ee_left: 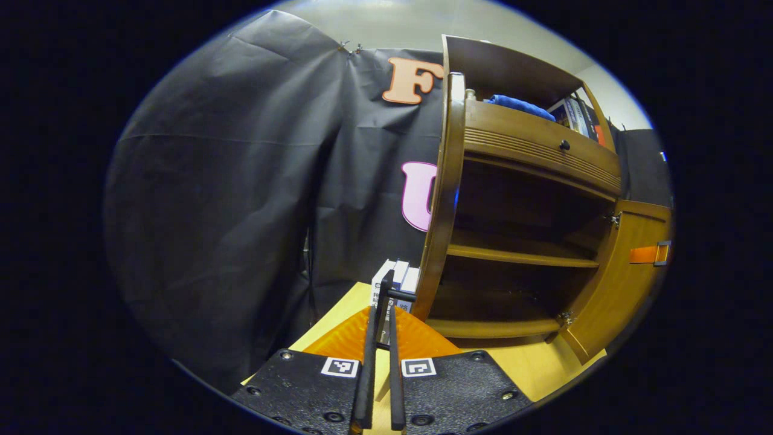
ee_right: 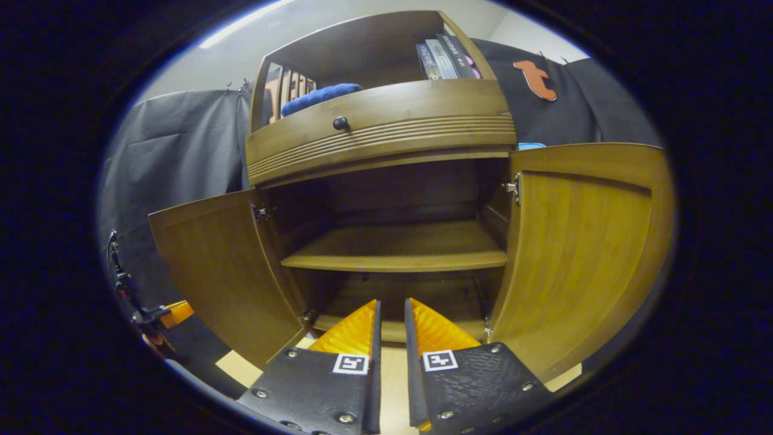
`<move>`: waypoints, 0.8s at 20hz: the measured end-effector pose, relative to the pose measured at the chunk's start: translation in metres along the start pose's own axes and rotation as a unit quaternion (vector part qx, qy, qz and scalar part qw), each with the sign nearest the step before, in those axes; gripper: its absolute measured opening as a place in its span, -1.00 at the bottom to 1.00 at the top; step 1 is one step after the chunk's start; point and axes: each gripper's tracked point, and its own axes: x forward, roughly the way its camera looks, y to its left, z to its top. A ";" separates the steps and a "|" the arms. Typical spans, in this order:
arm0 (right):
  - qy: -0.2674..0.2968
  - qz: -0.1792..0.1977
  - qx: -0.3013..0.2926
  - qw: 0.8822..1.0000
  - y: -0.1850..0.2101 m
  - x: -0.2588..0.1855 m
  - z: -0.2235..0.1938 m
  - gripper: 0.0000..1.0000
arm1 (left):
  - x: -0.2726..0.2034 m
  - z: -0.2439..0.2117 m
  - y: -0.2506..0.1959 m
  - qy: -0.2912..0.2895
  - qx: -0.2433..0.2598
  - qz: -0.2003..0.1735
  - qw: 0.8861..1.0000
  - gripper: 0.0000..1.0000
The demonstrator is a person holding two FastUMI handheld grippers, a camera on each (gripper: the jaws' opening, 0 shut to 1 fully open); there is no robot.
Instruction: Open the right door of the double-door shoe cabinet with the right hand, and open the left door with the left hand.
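Wood tone: brown all over the shoe cabinet point(ee_right: 386, 130), both of its doors swung wide.
Left gripper point(ee_left: 381, 305): fingers nearly together on a thin dark handle bar point(ee_left: 401, 294) at the left door's edge; whether both press it I cannot tell.
Right gripper point(ee_right: 389, 314): fingers slightly parted, holding nothing, before the cabinet's lower opening.
Left door point(ee_right: 223, 272): out from the cabinet's left side.
Right door point(ee_right: 583, 241): out from its right side.
Inner shelf point(ee_right: 395, 260): bare, across the cabinet's middle.
Drawer knob point(ee_right: 340, 123): above the opening.
Blue cloth point(ee_right: 320, 96): on top of the drawer section, books point(ee_right: 444, 57) beside it.
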 end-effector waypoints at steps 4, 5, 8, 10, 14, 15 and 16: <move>-0.003 0.003 0.002 1.000 -0.002 0.003 0.005 -0.63 | -0.008 0.015 -0.005 -0.012 -0.023 0.001 1.000 -0.75; -0.005 0.003 0.003 1.000 -0.002 0.004 0.005 -0.62 | -0.012 0.019 -0.009 -0.013 -0.025 0.001 1.000 -0.94; -0.007 0.004 0.003 1.000 -0.004 0.004 0.008 -0.64 | -0.024 0.043 -0.022 -0.035 -0.013 0.002 0.999 -0.92; -0.009 0.003 0.005 1.000 -0.007 0.003 0.009 -0.64 | -0.034 0.063 -0.029 -0.059 0.012 0.002 0.998 -0.84; -0.013 -0.005 0.000 1.000 -0.013 -0.003 0.011 -0.63 | -0.049 0.121 -0.062 -0.116 0.053 -0.021 0.992 -0.84; -0.017 -0.008 -0.004 1.000 -0.014 -0.005 0.012 -0.63 | -0.049 0.130 -0.074 -0.125 0.054 -0.038 0.990 -0.84; -0.024 -0.013 -0.008 1.000 -0.015 -0.009 0.016 -0.63 | -0.048 0.139 -0.088 -0.132 0.051 -0.055 0.988 -0.84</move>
